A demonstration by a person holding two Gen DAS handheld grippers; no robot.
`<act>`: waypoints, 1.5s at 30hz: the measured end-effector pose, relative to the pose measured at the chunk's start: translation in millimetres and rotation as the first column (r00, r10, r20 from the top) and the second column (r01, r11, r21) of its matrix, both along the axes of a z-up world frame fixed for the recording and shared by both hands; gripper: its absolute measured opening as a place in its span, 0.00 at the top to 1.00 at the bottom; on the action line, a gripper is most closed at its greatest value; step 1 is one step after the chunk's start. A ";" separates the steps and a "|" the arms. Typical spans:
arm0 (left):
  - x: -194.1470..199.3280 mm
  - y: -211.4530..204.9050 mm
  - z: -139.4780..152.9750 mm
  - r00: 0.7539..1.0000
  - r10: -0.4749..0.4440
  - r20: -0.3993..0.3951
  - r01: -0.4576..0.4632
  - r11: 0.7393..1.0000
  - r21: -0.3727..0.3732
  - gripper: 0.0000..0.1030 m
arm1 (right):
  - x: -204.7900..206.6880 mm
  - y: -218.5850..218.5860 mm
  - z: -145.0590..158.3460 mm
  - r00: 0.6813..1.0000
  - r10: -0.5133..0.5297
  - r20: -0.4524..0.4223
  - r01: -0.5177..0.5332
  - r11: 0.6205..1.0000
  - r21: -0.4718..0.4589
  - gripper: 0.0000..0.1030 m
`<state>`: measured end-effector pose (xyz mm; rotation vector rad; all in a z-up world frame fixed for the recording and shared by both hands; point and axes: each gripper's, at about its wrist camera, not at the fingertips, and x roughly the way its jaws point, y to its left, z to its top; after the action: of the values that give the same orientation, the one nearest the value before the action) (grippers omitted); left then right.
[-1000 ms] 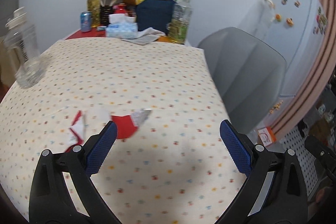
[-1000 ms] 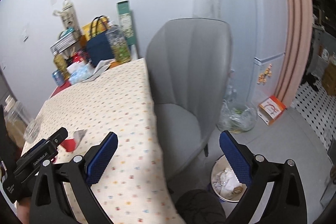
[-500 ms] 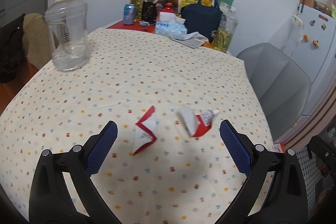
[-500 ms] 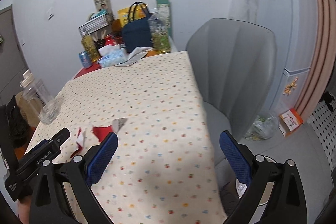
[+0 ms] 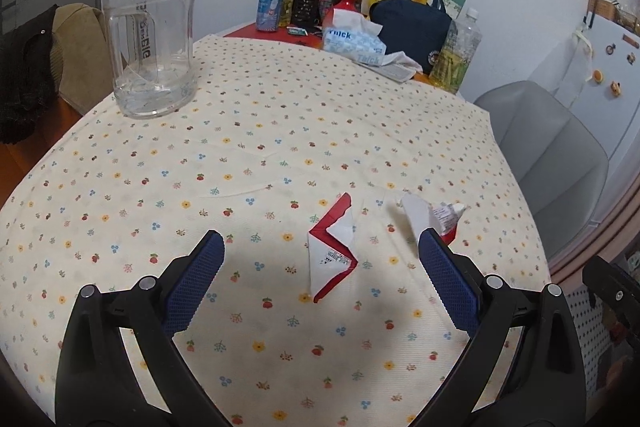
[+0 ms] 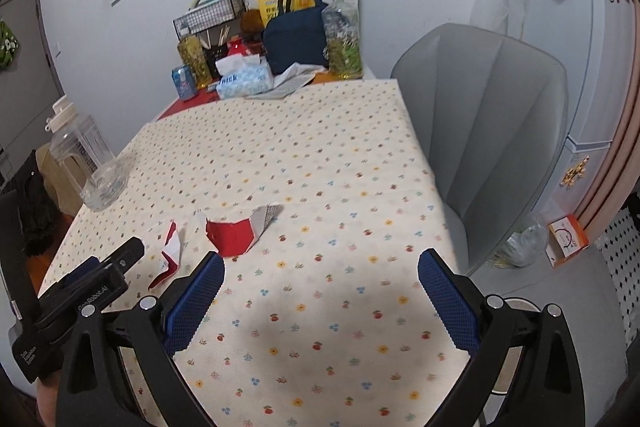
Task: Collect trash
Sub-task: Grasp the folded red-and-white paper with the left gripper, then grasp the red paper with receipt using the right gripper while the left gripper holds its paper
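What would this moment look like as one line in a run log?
task: collect trash | left hand-held gripper: open, above folded red-white scrap | right hand-held gripper: open, empty | torn red wrapper: on tablecloth, untouched

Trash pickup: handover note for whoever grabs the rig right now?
Left hand-held gripper: open, empty, lined up on the folded red-and-white wrapper lying between its fingers' line of sight.
Right hand-held gripper: open, empty, over the tablecloth.
Second torn wrapper lies just right of the first; both loose on the table.
Done: nothing collected yet.
Left: grab both scraps and bin them. A bin rim seems to show on the floor behind the right gripper's finger.
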<state>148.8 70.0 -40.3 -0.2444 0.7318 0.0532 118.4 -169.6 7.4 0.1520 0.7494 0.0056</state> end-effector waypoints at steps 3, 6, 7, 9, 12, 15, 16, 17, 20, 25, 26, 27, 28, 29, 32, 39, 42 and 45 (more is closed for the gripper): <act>7.9 -2.0 -8.7 1.000 -0.010 -0.012 0.010 1.000 0.010 0.07 | 8.1 2.3 -9.2 1.000 0.006 -0.020 -0.006 1.000 0.003 0.08; 17.7 -6.4 -19.0 0.999 -0.017 -0.038 0.018 1.000 0.013 0.16 | 17.2 -0.8 -18.2 0.999 0.003 -0.039 -0.003 1.000 0.007 0.08; 19.6 -7.0 -20.7 0.999 -0.016 -0.043 0.017 1.000 0.012 0.18 | 20.1 -3.2 -21.3 0.999 -0.002 -0.048 0.002 1.000 0.012 0.08; 24.4 -9.1 -25.2 0.999 -0.013 -0.053 0.014 1.000 0.012 0.22 | 24.3 -7.8 -27.0 0.998 -0.012 -0.062 0.013 1.000 0.023 0.08; 33.5 -12.6 -32.1 0.997 -0.016 -0.076 0.018 1.000 0.017 0.27 | 30.2 -11.9 -33.9 0.997 -0.017 -0.076 0.019 0.999 0.027 0.08; 42.3 -15.8 -38.8 0.994 -0.016 -0.106 0.019 1.000 0.021 0.33 | 36.3 -13.4 -40.2 0.996 -0.014 -0.090 0.017 0.999 0.035 0.08; 44.7 -15.6 -40.3 0.993 -0.016 -0.114 0.018 1.000 0.022 0.36 | 37.9 -13.3 -41.4 0.996 -0.013 -0.093 0.017 0.999 0.035 0.08; 47.7 -15.9 -41.4 0.993 -0.009 -0.121 0.012 1.000 0.024 0.38 | 40.0 -13.0 -42.9 0.995 -0.012 -0.096 0.016 0.999 0.035 0.08; 50.2 -19.2 -42.5 0.991 0.017 -0.134 -0.009 0.998 0.060 0.42 | 45.9 -11.2 -47.2 0.994 -0.009 -0.106 0.013 0.999 0.039 0.08; 50.4 -18.3 -42.0 0.989 0.038 -0.142 -0.025 0.995 0.094 0.65 | 54.6 -1.6 -52.2 0.993 0.012 -0.120 -0.007 0.999 0.043 0.08; 50.0 -17.2 -41.6 0.990 0.035 -0.140 -0.023 0.996 0.089 0.65 | 56.3 2.3 -52.7 0.992 0.022 -0.121 -0.017 0.999 0.041 0.08; 49.4 -16.3 -40.8 0.990 0.032 -0.138 -0.020 0.996 0.085 0.66 | 57.2 4.7 -52.8 0.992 0.027 -0.121 -0.023 0.999 0.039 0.08; 48.9 -14.5 -40.3 0.990 0.029 -0.137 -0.019 0.997 0.077 0.66 | 58.2 7.8 -52.7 0.992 0.034 -0.122 -0.029 0.999 0.038 0.08; 47.9 -9.3 -38.7 0.990 0.034 -0.134 -0.027 0.998 0.056 0.66 | 59.2 12.0 -52.1 0.991 0.043 -0.123 -0.039 0.999 0.037 0.08; 44.1 2.7 -31.4 0.992 0.064 -0.105 -0.060 0.997 0.043 0.66 | 62.0 21.8 -50.6 0.991 0.065 -0.120 -0.061 0.997 0.037 0.08; 41.7 26.5 -26.4 0.988 0.125 -0.088 -0.122 0.992 0.040 0.66 | 73.0 49.6 -53.0 0.982 0.139 -0.126 -0.135 0.990 0.039 0.08; 41.3 32.9 -26.7 0.986 0.144 -0.080 -0.142 0.989 0.034 0.66 | 81.3 57.3 -59.4 0.976 0.158 -0.148 -0.153 0.987 0.041 0.08; 41.4 36.7 -28.7 0.985 0.152 -0.080 -0.150 0.988 0.026 0.66 | 89.9 65.3 -63.6 0.972 0.165 -0.167 -0.164 0.986 0.022 0.08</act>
<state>190.2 106.7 -69.1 -0.2793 0.7926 0.2160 208.3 -104.4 -56.2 0.0987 0.9298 0.1556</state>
